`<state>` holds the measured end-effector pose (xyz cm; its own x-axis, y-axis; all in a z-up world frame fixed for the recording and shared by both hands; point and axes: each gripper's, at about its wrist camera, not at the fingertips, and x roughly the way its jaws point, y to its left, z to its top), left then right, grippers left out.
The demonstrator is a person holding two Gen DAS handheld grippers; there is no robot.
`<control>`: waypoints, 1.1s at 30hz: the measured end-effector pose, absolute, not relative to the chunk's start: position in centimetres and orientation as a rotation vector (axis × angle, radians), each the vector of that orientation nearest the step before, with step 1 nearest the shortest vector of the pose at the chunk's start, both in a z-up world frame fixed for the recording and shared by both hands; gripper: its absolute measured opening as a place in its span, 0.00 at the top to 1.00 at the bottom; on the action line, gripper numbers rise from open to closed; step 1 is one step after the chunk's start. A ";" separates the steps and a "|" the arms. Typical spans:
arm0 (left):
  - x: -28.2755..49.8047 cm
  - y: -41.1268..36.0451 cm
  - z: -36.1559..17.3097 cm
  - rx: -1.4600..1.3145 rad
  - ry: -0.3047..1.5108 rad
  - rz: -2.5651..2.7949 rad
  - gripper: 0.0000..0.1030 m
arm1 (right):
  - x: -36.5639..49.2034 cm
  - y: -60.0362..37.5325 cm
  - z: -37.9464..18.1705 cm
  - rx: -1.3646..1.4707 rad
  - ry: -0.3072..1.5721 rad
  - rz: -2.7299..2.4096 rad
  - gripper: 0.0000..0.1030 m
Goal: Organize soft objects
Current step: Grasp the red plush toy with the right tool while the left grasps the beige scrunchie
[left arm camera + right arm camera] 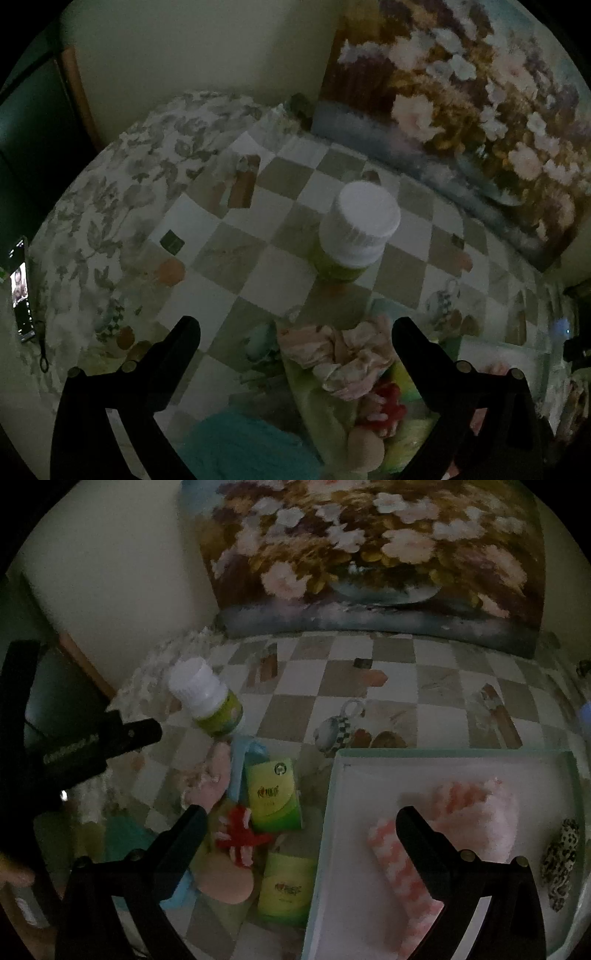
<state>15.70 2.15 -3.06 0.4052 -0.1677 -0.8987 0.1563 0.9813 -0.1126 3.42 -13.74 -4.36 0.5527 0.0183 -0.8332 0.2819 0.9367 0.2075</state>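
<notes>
Both grippers hang over the worktop [332,686] with their jaws wide open and nothing between them. The left gripper [295,332] is above a loose heap of soft things: a crumpled pink cloth [343,354], a red knitted piece [240,834] and a teal fabric [236,443]. The right gripper [301,823] is at the edge of the white box [332,849], where a pink striped towel [443,834] already lies, probably as the collecting place. A capped bottle [354,232] stands behind the heap.

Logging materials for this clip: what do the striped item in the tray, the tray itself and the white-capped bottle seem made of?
Striped item: fuzzy pink-and-white fleece-like fabric, matte. Tray: probably cardboard or plastic, with thin stiff walls. Bottle: likely plastic, ribbed white cap, glossy green label.
</notes>
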 end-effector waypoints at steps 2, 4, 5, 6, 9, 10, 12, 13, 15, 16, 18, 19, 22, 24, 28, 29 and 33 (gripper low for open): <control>16.0 2.1 -3.4 -0.017 1.155 -0.217 0.00 | 3.8 -13.4 -5.0 0.332 0.999 -0.163 0.00; 16.3 2.0 -3.7 -0.012 1.172 -0.217 0.00 | 4.2 -13.1 -5.7 0.327 1.023 -0.161 0.00; 16.3 1.8 -3.8 -0.001 1.179 -0.216 0.00 | 4.5 -13.0 -6.0 0.324 1.030 -0.159 0.00; 16.4 1.7 -3.9 0.007 1.182 -0.217 0.00 | 4.6 -12.9 -6.2 0.320 1.033 -0.155 0.00; 16.5 1.2 -4.3 0.032 1.200 -0.230 0.00 | 4.9 -12.2 -6.6 0.292 1.028 -0.126 0.01; 16.6 1.0 -4.5 0.037 1.207 -0.235 0.00 | 5.0 -11.8 -6.6 0.269 1.025 -0.116 0.01; 16.5 0.6 -4.7 0.049 1.217 -0.250 0.00 | 5.2 -11.2 -6.7 0.235 1.028 -0.110 0.03; 16.5 0.3 -4.8 0.061 1.220 -0.258 0.00 | 5.3 -10.9 -6.9 0.225 1.037 -0.100 0.07; 16.4 -0.2 -4.9 0.089 1.227 -0.271 0.00 | 5.6 -10.5 -7.5 0.234 1.053 -0.067 0.12; 16.3 -0.5 -5.1 0.107 1.229 -0.280 0.00 | 5.7 -10.4 -7.7 0.242 1.057 -0.053 0.13; 16.1 -1.0 -5.3 0.136 1.235 -0.299 0.00 | 5.8 -10.1 -8.0 0.254 1.062 -0.030 0.14; 16.1 -1.2 -5.4 0.147 1.239 -0.311 0.01 | 5.9 -10.0 -8.2 0.258 1.066 -0.022 0.15; 15.9 -1.8 -5.6 0.171 1.247 -0.340 0.04 | 6.1 -10.0 -8.7 0.290 1.075 0.000 0.18; 15.8 -2.1 -5.8 0.192 1.246 -0.348 0.09 | 6.1 -10.1 -9.0 0.317 1.080 0.019 0.19; 15.8 -2.6 -6.4 0.203 1.265 -0.368 0.18 | 6.4 -10.2 -9.8 0.339 1.100 0.028 0.24; 15.9 -2.6 -6.6 0.205 1.269 -0.372 0.20 | 6.5 -10.3 -10.0 0.343 1.101 0.025 0.25; 15.8 -3.1 -7.1 0.219 1.274 -0.386 0.25 | 6.6 -10.6 -10.7 0.387 1.111 0.030 0.34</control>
<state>15.79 -3.15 -7.12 0.2409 -0.1591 -0.9574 0.3987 0.9156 -0.0518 6.57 -10.63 -10.75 0.4507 0.2144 -0.8665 0.1677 0.9331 0.3180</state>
